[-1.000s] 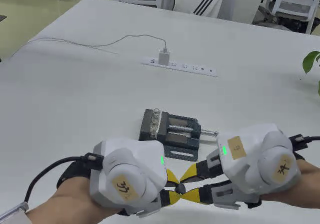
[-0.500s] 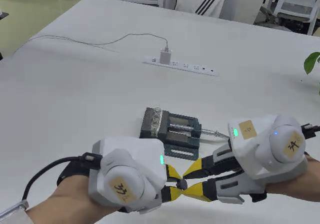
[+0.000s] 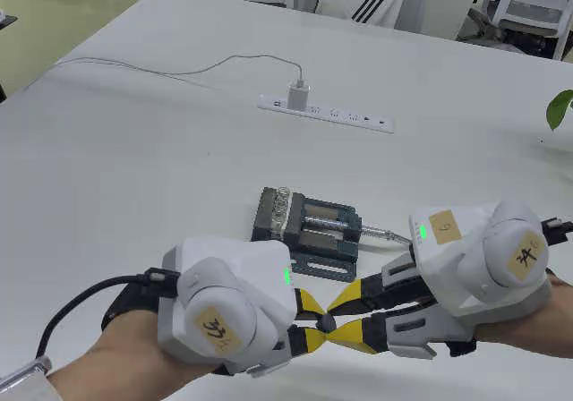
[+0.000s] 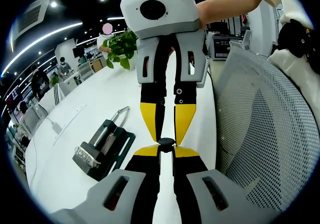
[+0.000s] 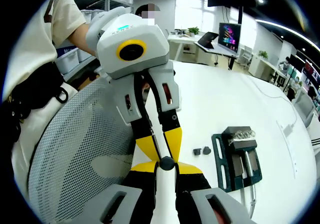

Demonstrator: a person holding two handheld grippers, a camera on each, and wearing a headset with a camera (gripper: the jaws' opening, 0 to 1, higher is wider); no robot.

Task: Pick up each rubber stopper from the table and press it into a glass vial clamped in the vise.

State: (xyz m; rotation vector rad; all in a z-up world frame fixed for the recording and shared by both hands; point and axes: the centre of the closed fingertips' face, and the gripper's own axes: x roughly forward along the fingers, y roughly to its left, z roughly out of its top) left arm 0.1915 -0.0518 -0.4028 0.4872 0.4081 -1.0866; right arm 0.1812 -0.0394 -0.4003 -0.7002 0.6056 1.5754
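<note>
A small dark rubber stopper point(image 3: 325, 323) hangs above the table's near edge, pinched between two grippers that meet tip to tip. My left gripper point(image 3: 313, 323) comes in from the left and is shut on it. My right gripper point(image 3: 337, 321) comes from the right, and its yellow tips also close on the stopper point(image 4: 165, 142) point(image 5: 166, 163). Just beyond stands the dark vise point(image 3: 309, 231) point(image 4: 102, 146) point(image 5: 240, 156), with glass vials point(image 3: 285, 206) point(image 5: 241, 133) clamped at its left end. Two loose stoppers point(image 5: 202, 150) lie on the table beside the vise.
A white power strip point(image 3: 327, 113) with a plugged charger point(image 3: 298, 92) and trailing cable lies farther back. The vise's handle point(image 3: 389, 235) sticks out to the right. A plant leaf point(image 3: 562, 107) shows at the right edge. A mesh chair back point(image 4: 260, 124) is close behind the grippers.
The right gripper's body has swung a little to the right and up. Both grippers' tips stay together on the stopper. The head camera has shifted slightly.
</note>
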